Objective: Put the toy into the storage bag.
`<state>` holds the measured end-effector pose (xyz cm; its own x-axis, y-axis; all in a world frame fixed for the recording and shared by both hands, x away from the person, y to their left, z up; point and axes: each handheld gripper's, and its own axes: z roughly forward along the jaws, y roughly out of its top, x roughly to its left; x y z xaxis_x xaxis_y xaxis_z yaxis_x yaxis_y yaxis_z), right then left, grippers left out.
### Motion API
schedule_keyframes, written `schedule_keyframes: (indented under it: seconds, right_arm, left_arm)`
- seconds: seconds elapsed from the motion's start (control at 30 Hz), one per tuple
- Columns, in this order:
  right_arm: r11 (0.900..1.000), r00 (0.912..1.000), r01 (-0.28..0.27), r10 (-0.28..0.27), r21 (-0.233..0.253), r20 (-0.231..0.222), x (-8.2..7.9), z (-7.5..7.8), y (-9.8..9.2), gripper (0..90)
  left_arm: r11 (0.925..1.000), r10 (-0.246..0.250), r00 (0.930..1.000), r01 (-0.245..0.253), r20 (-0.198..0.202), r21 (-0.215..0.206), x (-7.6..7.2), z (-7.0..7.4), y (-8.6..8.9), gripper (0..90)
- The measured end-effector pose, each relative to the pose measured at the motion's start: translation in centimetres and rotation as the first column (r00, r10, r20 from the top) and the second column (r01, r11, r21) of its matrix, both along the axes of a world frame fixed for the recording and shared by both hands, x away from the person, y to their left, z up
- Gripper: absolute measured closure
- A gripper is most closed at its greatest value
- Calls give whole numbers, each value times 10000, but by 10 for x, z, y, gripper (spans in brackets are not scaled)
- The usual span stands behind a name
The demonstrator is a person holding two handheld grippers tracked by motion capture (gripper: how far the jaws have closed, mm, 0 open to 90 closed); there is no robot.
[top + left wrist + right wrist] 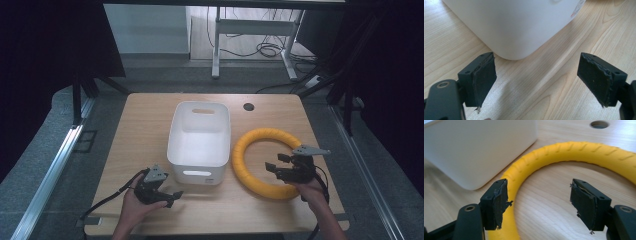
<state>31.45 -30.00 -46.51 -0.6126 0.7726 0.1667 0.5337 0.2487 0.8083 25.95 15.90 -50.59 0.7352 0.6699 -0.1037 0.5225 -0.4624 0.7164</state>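
We see a light wood table in the middle of the high view, with a small round hole near its far edge. A white tub sits in the middle, and a yellow ring lies just right of it. The floor is grey, black curtains hang at both sides, and a desk frame with cables stands at the top. The left gripper, lower left, is spread wide with nothing in it. The right gripper, lower right, is spread wide above the ring, holding nothing.
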Motion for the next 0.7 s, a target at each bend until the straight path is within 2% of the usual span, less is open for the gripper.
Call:
schedule_keyframes:
  seconds: [0.03, 0.07, 0.1, 0.13, 0.2, 0.3, 0.33, 0.47, 0.5, 0.57, 0.6, 0.63, 0.67, 0.7]
  right_arm:
    - [10000, 10000, 0, 0, 0, 0, 0, 0, 0, 303]
    - [9992, 9992, -343, 338, -193, -234, 1, 2, 8, 304]
    - [9992, 9992, -343, 338, -193, -234, 1, 2, 8, 304]
    - [9970, 9970, -691, 678, -355, -367, 2, 3, 16, 305]
    - [9927, 9935, -1033, 1000, -615, -546, 3, 4, 24, 305]
    - [9879, 9894, -1296, 1232, -846, -764, 5, 5, 31, 307]
    - [9822, 9866, -1460, 1358, -1180, -907, 8, 5, 38, 306]
    - [9685, 9771, -1903, 1711, -1604, -1261, 11, 3, 51, 304]
    - [9685, 9771, -1903, 1711, -1604, -1261, 11, 3, 51, 304]
    - [9562, 9692, -2232, 1969, -1892, -1479, 14, 3, 60, 307]
    - [9562, 9692, -2232, 1969, -1892, -1479, 14, 3, 60, 307]
    - [9526, 9669, -2301, 2006, -1990, -1576, 15, 3, 62, 308]
    - [9442, 9625, -2429, 2060, -2227, -1765, 16, 3, 67, 314]
    - [9442, 9625, -2429, 2060, -2227, -1765, 16, 3, 67, 314]
  left_arm:
    - [10000, 0, 10000, 0, 0, 0, 0, 0, 0, 154]
    - [10000, -5, 10000, 5, -14, -28, 0, 0, 0, 154]
    - [10000, -5, 10000, 5, -14, -28, 0, 0, 0, 154]
    - [10000, -11, 10000, 11, -23, -44, 0, 0, 0, 154]
    - [10000, -22, 10000, 22, -27, -39, 0, 0, 0, 154]
    - [10000, -26, 10000, 26, -32, -50, 0, 0, -1, 153]
    - [10000, -11, 10000, 11, -65, -29, 0, -1, -1, 153]
    - [10000, -40, 9999, 40, -102, -10, 1, -2, -2, 151]
    - [10000, -40, 9999, 40, -102, -10, 1, -2, -2, 152]
    - [10000, -41, 9999, 41, -98, -15, 1, -1, -1, 152]
    - [10000, -41, 9999, 41, -98, -15, 1, -1, -1, 152]
    - [10000, -40, 9999, 40, -97, -11, 1, -1, -1, 152]
    - [10000, -54, 9999, 54, -116, -5, 1, -2, -2, 151]
    - [10000, -54, 9999, 54, -116, -5, 1, -2, -2, 152]
